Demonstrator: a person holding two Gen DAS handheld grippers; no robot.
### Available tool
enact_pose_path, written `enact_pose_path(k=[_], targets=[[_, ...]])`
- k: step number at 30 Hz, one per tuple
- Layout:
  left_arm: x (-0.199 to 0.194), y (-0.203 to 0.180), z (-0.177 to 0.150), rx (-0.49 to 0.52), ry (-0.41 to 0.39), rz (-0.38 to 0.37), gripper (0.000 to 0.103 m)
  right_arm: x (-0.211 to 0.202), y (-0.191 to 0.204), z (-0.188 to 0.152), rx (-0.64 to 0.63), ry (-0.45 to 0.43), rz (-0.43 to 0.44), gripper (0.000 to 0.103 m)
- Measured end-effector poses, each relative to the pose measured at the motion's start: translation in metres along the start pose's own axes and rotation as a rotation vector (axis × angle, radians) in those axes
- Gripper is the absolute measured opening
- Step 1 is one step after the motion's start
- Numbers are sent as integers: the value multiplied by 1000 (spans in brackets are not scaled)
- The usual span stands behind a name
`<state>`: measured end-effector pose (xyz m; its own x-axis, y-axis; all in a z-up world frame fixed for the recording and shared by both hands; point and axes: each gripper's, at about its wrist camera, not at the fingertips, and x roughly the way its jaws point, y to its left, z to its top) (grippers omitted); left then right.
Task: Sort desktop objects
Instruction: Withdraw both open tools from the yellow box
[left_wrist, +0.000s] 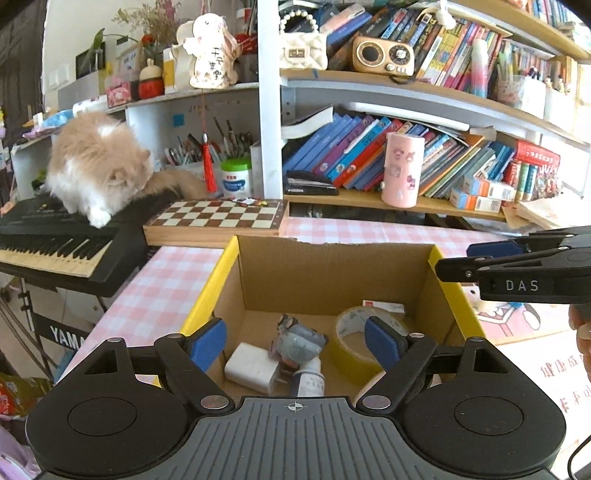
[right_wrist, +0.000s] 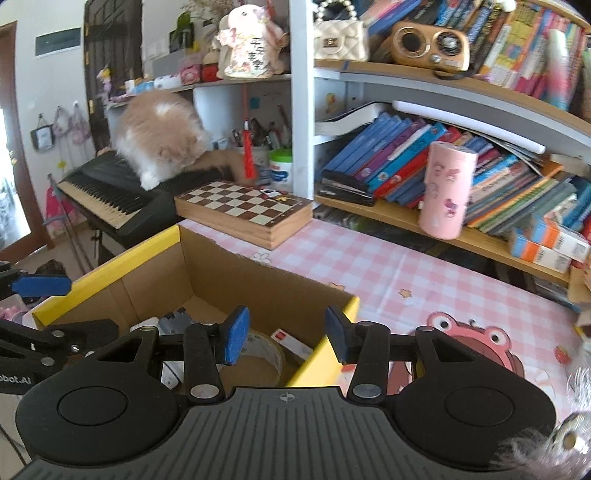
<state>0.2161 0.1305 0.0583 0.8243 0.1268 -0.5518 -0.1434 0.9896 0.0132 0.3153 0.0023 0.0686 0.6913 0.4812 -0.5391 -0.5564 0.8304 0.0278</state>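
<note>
I am holding my left tongs (left_wrist: 295, 341) and right tongs (right_wrist: 282, 334) spread, empty, over the box (left_wrist: 334, 275); tape roll (left_wrist: 354, 343) lying inside.

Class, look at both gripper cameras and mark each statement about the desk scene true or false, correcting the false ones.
1. The cardboard box holds a roll of tape. True.
2. The left gripper grips the white charger. False: it is open and empty above the box.
3. A cat sits on the keyboard. True.
4. The chessboard lies inside the box. False: it rests on the table behind the box.
5. The right gripper is open and empty. True.
</note>
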Motion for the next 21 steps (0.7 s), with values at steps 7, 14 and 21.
enact_pose_path(k=[7,14,21], targets=[[-28,5,-17,-3,-6,-9,85,-32,10,-22,35,-1,-45,43],[-64,5,-38,11,-14,-17,85,-68,33,-47,53,-8,-68,44],[-97,9,-62,17,2,-17,85,-98,61,-75,69,6,-70,44]])
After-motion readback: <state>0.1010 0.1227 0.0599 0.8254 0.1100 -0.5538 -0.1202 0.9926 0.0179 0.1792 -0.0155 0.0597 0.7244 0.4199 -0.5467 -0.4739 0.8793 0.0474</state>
